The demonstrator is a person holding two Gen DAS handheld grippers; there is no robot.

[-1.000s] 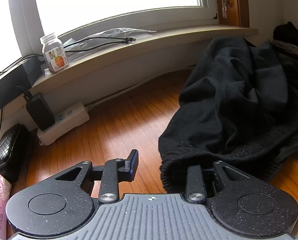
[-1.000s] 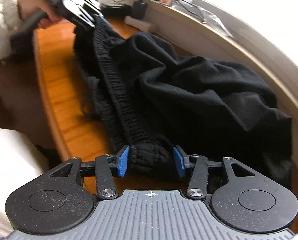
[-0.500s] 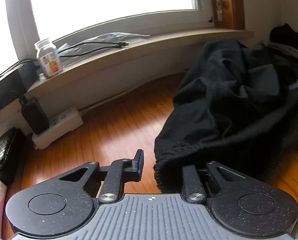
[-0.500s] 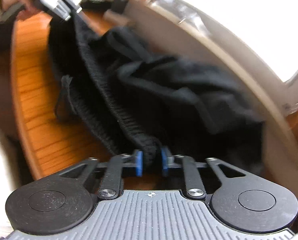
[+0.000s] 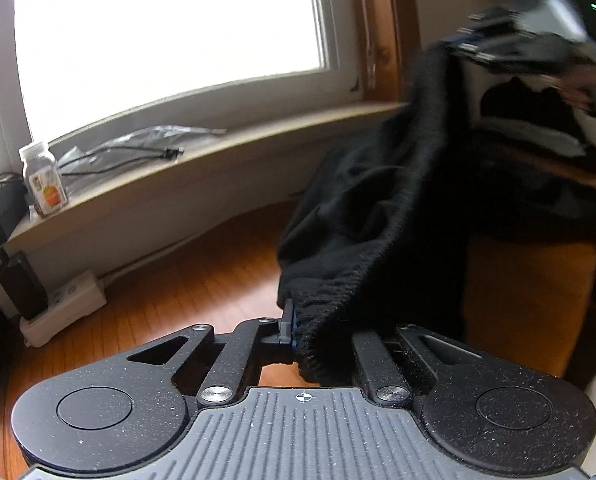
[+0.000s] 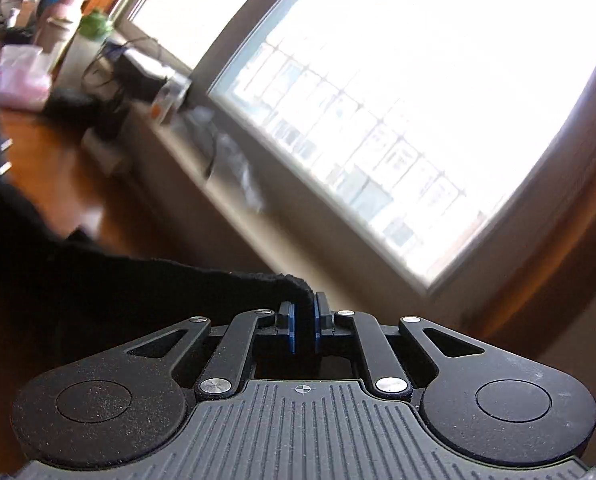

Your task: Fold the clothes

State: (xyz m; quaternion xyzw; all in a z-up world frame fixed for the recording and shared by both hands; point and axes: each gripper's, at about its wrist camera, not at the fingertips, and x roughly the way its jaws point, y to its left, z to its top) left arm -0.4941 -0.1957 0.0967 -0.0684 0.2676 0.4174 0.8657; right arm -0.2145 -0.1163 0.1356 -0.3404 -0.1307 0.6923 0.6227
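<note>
Lifting step — left gripper (image 5: pixel 318 332) and right gripper (image 6: pixel 304 328), jaws just closed, clamp the black ribbed-knit garment (image 5: pixel 378 216) — next, spread it flat.

Small labelled jar (image 5: pixel 43 178) and black cables (image 5: pixel 129 156) on the windowsill (image 5: pixel 225 148), white power strip (image 5: pixel 63 308) below.

Black knit garment (image 5: pixel 378 216) hangs stretched by its ribbed edge above the wooden table (image 5: pixel 169 300).

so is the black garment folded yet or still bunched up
Bunched, not folded: the black garment hangs crumpled between the left gripper and raised right gripper.
</note>
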